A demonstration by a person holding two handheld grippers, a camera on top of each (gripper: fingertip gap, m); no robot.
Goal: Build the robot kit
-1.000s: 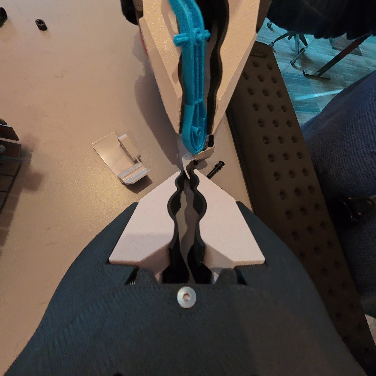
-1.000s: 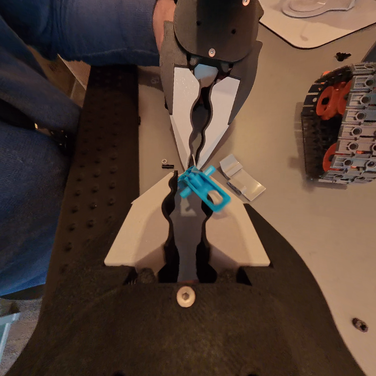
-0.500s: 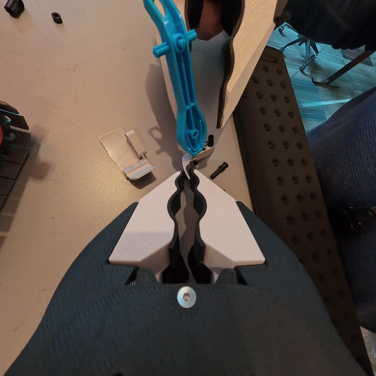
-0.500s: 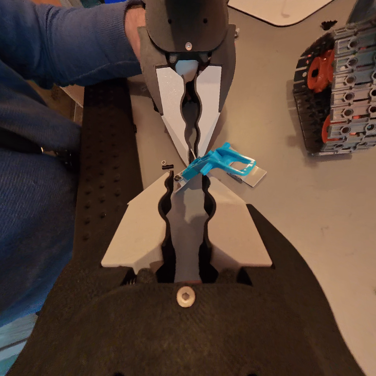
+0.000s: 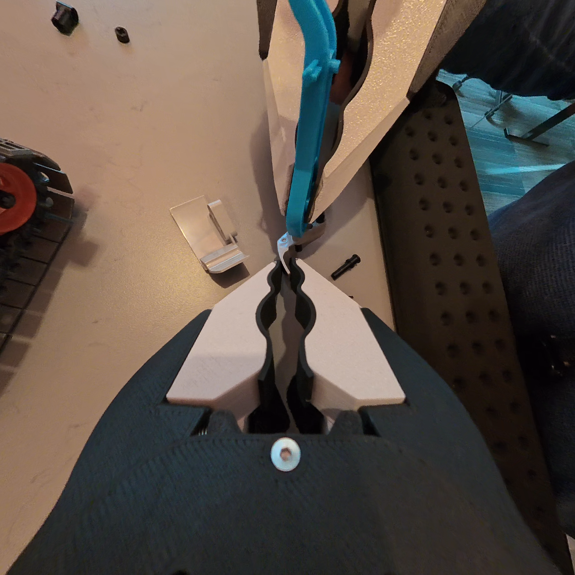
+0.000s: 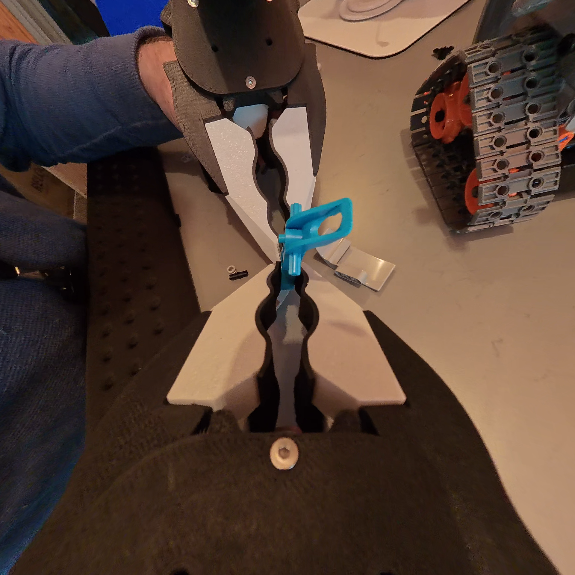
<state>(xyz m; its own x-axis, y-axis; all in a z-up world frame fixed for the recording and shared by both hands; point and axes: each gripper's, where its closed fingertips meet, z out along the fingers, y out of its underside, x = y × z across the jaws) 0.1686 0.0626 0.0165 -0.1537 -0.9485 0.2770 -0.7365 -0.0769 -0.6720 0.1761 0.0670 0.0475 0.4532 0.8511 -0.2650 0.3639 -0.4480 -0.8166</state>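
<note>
Pinching a small grey plastic piece (image 5: 283, 249) between the very tips of my left gripper (image 5: 285, 268), I have that gripper closed almost fully, with only the thin piece keeping its jaws apart. My right gripper (image 6: 287, 275) comes in from the opposite side and is clamped on a blue plastic lever tool (image 6: 314, 227), jaws narrowed around its shaft. In the left wrist view the tool's rounded end (image 5: 297, 217) sits directly against the grey piece, both held just above the bench (image 5: 124, 124) near the edge closest to me. A black perforated strip (image 5: 451, 249) runs along that edge, with a person's blue sleeve (image 6: 71, 99) behind the left gripper. On the bench just beside the two grippers lie a flat grey panel piece (image 5: 211, 236) and a short black pin (image 5: 345, 267). Farther in toward the middle of the bench stands a tracked toy vehicle with grey links and orange wheels (image 6: 497, 130). I judge that doing this well means keeping my left grip steady and low on the piece, so it cannot twist, and working the blue tool in line with the joint rather than sideways, since a grip this shallow could let the piece spring free.
</note>
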